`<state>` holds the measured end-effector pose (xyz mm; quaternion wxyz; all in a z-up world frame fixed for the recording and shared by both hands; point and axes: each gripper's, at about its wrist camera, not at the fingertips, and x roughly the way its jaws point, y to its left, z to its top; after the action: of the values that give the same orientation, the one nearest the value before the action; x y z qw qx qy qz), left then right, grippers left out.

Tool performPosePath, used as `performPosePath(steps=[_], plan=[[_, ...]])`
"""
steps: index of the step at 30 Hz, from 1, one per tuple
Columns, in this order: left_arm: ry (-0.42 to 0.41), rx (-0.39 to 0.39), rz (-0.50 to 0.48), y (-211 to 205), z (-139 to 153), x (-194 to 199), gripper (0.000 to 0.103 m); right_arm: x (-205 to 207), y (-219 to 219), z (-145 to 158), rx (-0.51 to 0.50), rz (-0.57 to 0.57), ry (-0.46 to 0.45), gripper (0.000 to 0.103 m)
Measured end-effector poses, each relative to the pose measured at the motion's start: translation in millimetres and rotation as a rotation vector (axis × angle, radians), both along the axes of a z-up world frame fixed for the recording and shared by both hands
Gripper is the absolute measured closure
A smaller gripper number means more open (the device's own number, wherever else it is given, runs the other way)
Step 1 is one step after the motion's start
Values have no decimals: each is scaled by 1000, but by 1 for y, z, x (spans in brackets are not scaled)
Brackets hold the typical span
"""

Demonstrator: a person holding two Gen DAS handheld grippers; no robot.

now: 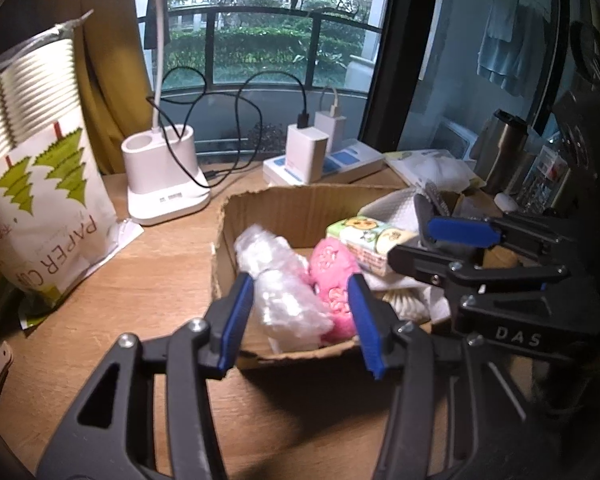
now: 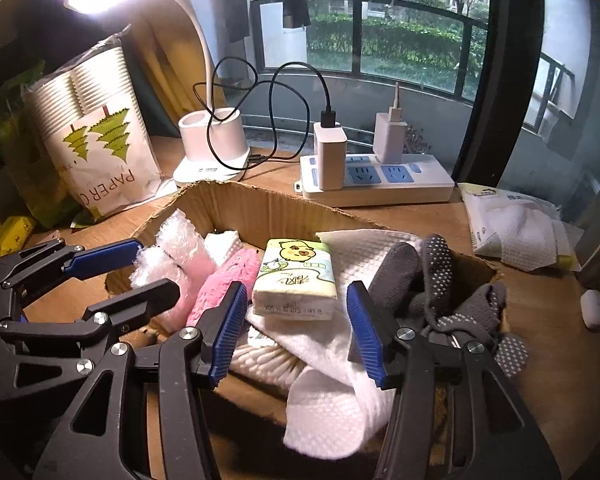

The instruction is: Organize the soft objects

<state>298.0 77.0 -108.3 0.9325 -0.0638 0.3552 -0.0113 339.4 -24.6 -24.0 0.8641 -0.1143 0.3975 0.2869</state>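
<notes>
The soft things lie together in one cardboard box on the desk, and both grippers hang over its near edge.

From left to right in the box: one roll of bubble wrap, very light and springy; it will probably flatten under the pads, so the middle of the roll seems the best place to hold. Next, one pink fluffy cloth, soft and not slippery; any raised fold should do. Then one tissue pack, light with a smooth plastic skin that may slide; a hold across its short sides looks safest. Under it lies one white towel, limp, with one end hanging over the box wall. It will likely drag other things if it is pulled. At the right are grey dotted gloves; they seem to be two, but the heap is tangled.

The left gripper is spread wide and holds nothing, with the bubble wrap between its fingers. The right gripper is also wide and empty, in front of the tissue pack.
</notes>
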Motion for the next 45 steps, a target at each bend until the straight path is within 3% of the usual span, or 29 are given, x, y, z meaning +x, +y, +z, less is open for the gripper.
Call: performPosePath(steps=[8,10,11,12,26,45], plan=[[-35,7,-2,-4,15,-18,52,-20,-7,13,0,-1,-29,48],[-46,8,-4,-6,19,-23,42,-26,-9,17,3,-2,-38,48],[-52,3,-6,-7,21,-26,28,-29,-11,19,6,-4,-44,48],[-64,-9,-9,-7,24,-30,26,-31,-13,21,7,-6,-47,48],[-137,0,-14,-23,52,-72,26,-74,-38,47,16,-31,-112,48],[-178,30,-22,-34,67,-133,26,-140,-61,71,27,-55,-186,47]])
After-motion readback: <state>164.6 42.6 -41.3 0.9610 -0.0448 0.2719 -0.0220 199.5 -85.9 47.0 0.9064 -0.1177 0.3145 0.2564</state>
